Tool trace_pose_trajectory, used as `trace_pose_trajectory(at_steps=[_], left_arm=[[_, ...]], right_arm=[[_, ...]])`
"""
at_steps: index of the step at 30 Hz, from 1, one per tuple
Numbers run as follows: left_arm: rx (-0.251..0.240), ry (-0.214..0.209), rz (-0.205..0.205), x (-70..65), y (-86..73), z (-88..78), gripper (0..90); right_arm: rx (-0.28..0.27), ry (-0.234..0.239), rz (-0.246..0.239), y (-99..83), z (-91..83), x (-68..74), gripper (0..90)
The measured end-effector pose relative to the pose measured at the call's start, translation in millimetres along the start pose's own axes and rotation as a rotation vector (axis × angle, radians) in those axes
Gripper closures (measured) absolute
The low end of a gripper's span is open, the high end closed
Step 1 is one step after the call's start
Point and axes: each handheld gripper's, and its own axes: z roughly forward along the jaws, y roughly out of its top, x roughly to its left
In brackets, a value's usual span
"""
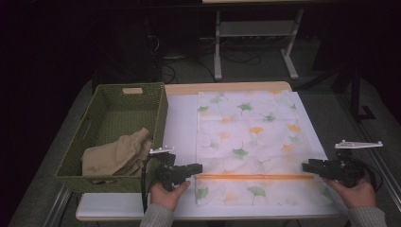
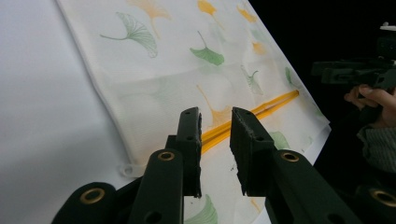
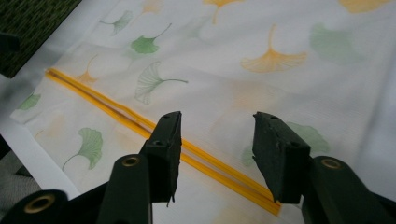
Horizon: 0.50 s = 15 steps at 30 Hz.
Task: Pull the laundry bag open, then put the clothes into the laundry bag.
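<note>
A green woven basket (image 1: 113, 101) stands at the counter's left edge, and a crumpled beige cloth (image 1: 120, 155) lies heaped in its near end; the far end is bare weave. A pale tag (image 1: 132, 91) sits on the basket's far wall, but no writing on it can be read.

A white laundry bag (image 1: 250, 137) printed with green and orange leaves lies flat on the counter (image 1: 182, 120), reaching from near the far edge almost to the near edge, towards the right side. An orange zip (image 1: 255, 177) runs across it close to the near edge.

The left gripper (image 1: 197, 168) hovers at the zip's left end — its jaws stand a little apart with nothing between them, the zip showing through the gap in the left gripper view. The right gripper (image 1: 307, 166) sits at the zip's right end, just off the bag's right edge — its jaws are wider apart and hold nothing.
</note>
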Motion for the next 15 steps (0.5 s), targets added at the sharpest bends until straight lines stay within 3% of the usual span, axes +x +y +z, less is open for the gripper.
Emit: trace_pose_trajectory(at_steps=[3, 9, 15], left_arm=[[0.012, -0.013, 0.001, -1.9, 3.3, -0.5, 69.8], [0.028, -0.038, 0.000, -5.5, 10.9, -2.7, 61.7], [0.050, -0.074, 0.002, -9.7, 17.9, -7.0, 51.1]], right_arm=[[0.021, 0.004, -0.053, 2.5, 7.1, 7.4, 44.3], [0.059, 0.040, -0.101, 9.3, 22.3, 23.3, 40.9], [0.047, 0.077, -0.182, 17.3, 31.4, 45.8, 37.3]])
